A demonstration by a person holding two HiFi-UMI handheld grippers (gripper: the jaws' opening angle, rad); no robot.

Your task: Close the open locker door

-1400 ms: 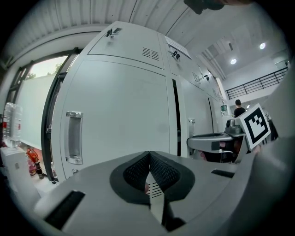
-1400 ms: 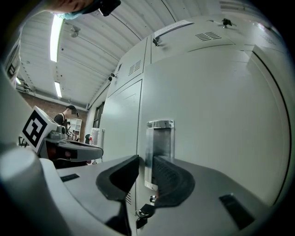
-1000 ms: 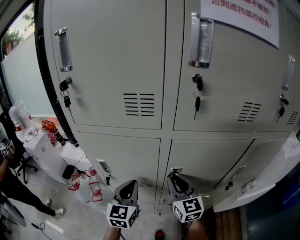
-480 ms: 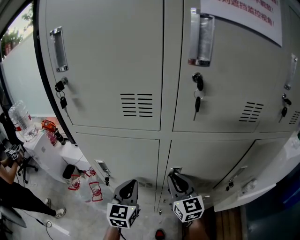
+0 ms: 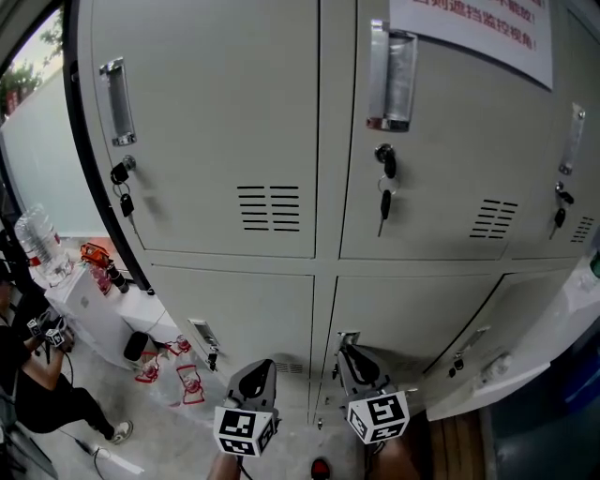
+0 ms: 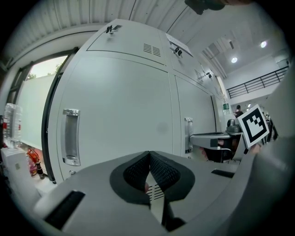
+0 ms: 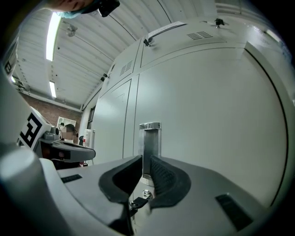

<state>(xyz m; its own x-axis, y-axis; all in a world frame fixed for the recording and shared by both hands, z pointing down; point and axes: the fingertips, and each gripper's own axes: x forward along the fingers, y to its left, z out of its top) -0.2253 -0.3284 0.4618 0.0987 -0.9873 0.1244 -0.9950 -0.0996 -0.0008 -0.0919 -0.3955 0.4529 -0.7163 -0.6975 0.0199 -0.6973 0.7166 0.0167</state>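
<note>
A bank of grey lockers (image 5: 225, 141) fills the head view. At the lower right one locker door (image 5: 539, 337) stands swung out, with its handle (image 5: 494, 368) and lock (image 5: 457, 366) showing. Both grippers are low, in front of the bottom row. The left gripper (image 5: 255, 373) (image 6: 149, 156) is shut, pads touching, empty, facing a closed door with a handle (image 6: 71, 137). The right gripper (image 5: 349, 354) (image 7: 145, 159) has a narrow gap between its pads and nothing in it. It points at a recessed handle (image 7: 150, 140) with a key (image 7: 139, 201) below.
Keys hang from the locks of the upper doors (image 5: 383, 202). A white table (image 5: 89, 300) with water bottles (image 5: 36, 239) stands at the left by a window. A person (image 5: 37, 375) is at the lower left. A printed notice (image 5: 469, 28) is stuck on the upper right locker.
The head view has shifted slightly, so the lockers sit a little further left. The person at the lower left has moved. Both grippers stay almost where they were.
</note>
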